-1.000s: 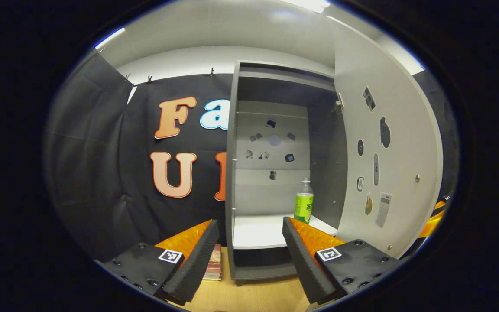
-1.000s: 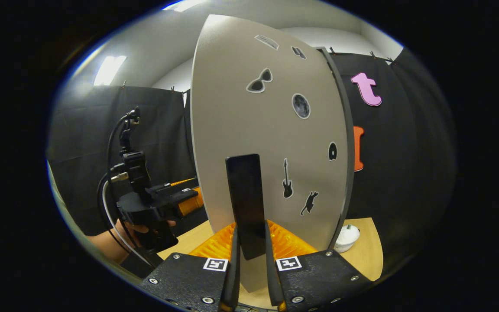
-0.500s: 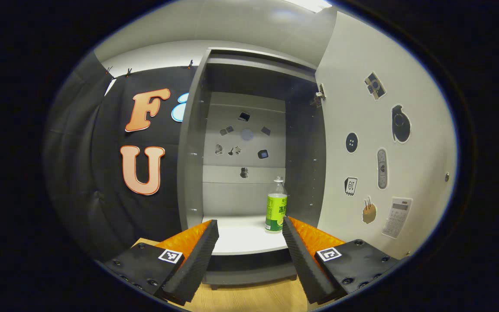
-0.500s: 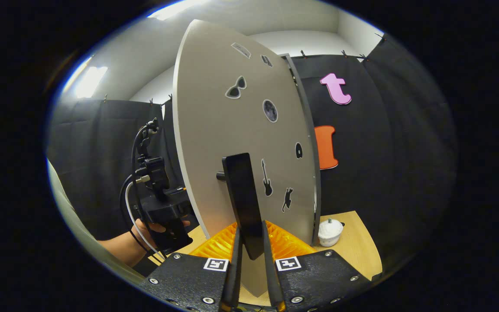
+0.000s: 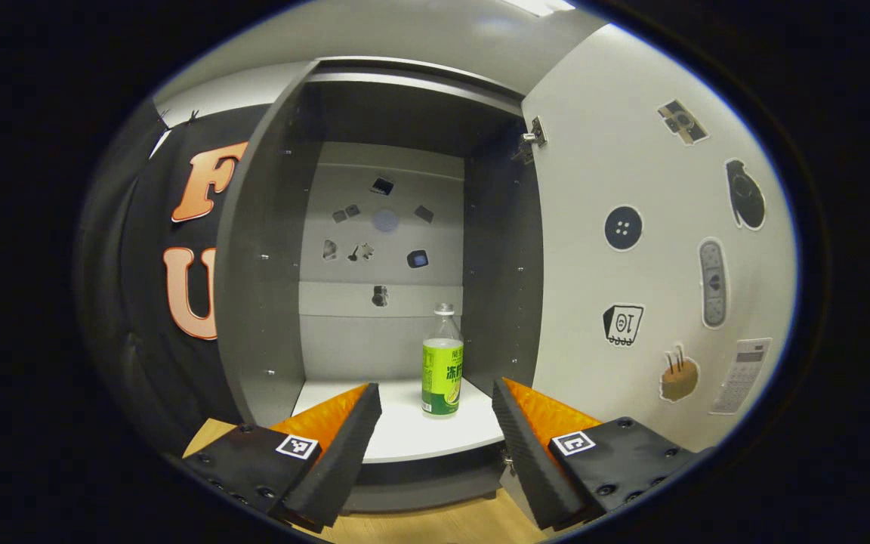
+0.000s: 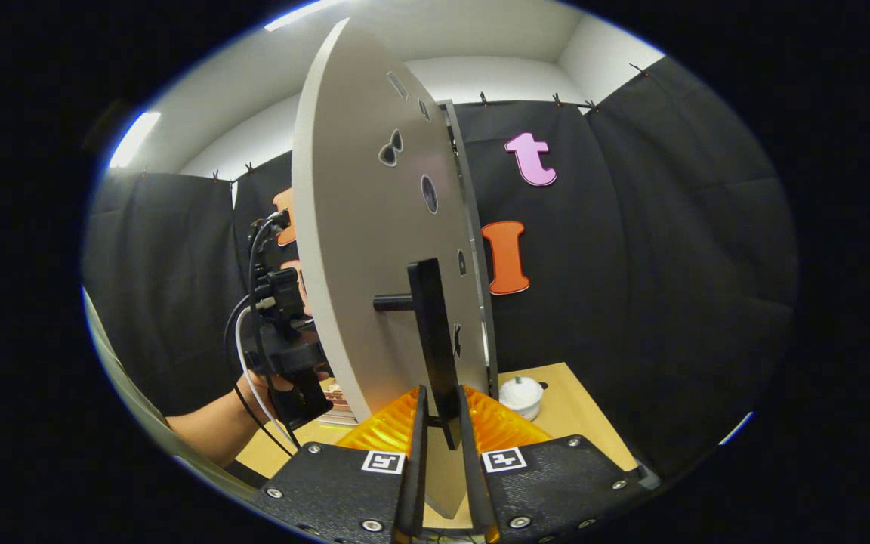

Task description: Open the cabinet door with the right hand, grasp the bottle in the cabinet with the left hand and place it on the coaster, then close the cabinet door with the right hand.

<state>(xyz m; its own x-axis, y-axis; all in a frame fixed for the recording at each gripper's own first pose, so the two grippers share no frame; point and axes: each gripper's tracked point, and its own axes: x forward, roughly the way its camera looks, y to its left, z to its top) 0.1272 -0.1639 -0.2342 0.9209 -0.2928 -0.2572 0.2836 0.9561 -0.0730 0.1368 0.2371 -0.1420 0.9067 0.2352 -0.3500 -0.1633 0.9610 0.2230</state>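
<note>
Inside the open cabinet (image 5: 269, 249), on its white bottom shelf (image 5: 405, 431), stands the bottle (image 5: 442, 363), upright, clear with a pale cap and a green label; the label carries some characters, but they are too small to make out. It sits toward the right of the shelf, near the dark side wall, and touches nothing else. The left gripper (image 5: 435, 423) is aimed straight into the opening with its two fingers spread wide and nothing between them; the bottle shows in the gap, farther back and apart from both fingers. The cabinet door (image 5: 631, 249) is swung out to the right, its inner face dotted with small picture stickers: a button, a camera, a calculator. In the right gripper view the door (image 6: 359, 249) appears nearly edge-on, and the right gripper (image 6: 441, 453) has its fingers closed tight on the lower end of the black bar handle (image 6: 433, 340) that stands off the door's outer face. Beyond the door's edge a hand (image 6: 269, 381) holds the other gripper, forearm level, cables trailing from it. A small white lidded pot (image 6: 521, 394) rests on the wooden table (image 6: 578, 408) past the door
</note>
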